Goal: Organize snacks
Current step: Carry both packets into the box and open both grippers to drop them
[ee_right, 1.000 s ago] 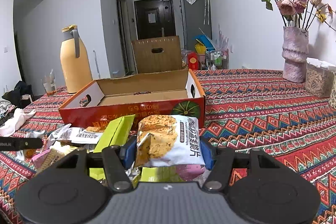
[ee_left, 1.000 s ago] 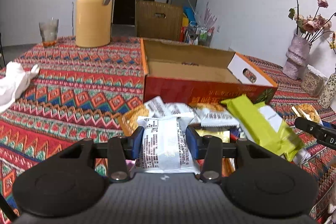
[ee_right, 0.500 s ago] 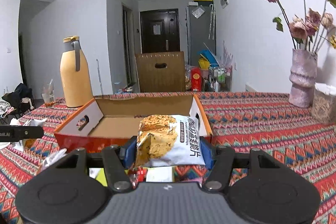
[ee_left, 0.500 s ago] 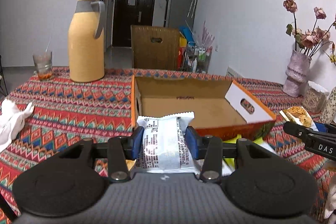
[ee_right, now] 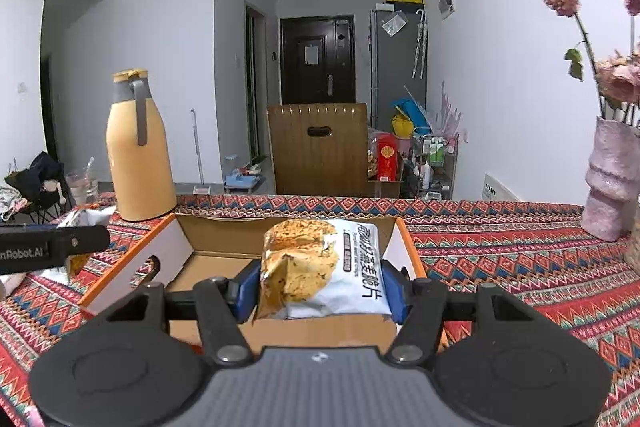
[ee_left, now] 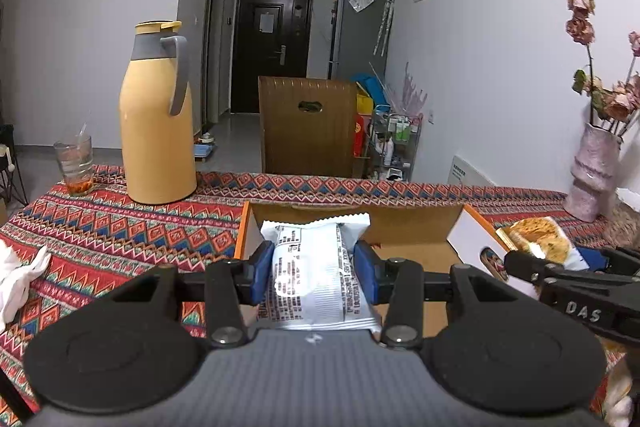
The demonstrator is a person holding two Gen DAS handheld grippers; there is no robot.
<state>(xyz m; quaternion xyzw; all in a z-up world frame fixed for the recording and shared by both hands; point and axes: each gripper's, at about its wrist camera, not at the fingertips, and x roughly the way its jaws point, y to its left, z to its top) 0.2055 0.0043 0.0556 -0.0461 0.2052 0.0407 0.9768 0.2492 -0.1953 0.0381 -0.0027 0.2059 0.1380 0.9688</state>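
Observation:
My left gripper [ee_left: 314,269] is shut on a white snack packet [ee_left: 316,279] printed with small text, held above the near left part of an open cardboard box [ee_left: 412,223]. In the right wrist view my right gripper [ee_right: 320,287] is shut on a white and orange chip bag [ee_right: 320,267], held over the same box [ee_right: 224,239] near its right end wall. The right gripper with its chip bag [ee_left: 536,239] also shows at the right edge of the left wrist view. The box floor that I can see is bare.
A yellow thermos jug [ee_left: 158,115] and a glass [ee_left: 74,165] stand at the far left of the patterned tablecloth [ee_left: 112,231]. A pink vase of dried flowers [ee_right: 610,183] stands at the far right. A wooden chair back [ee_right: 318,151] rises behind the table. White cloth [ee_left: 16,279] lies at the left edge.
Both grippers have lifted their packets off the snack pile and carried them forward over the open box. The pile has dropped out of sight below the grippers.

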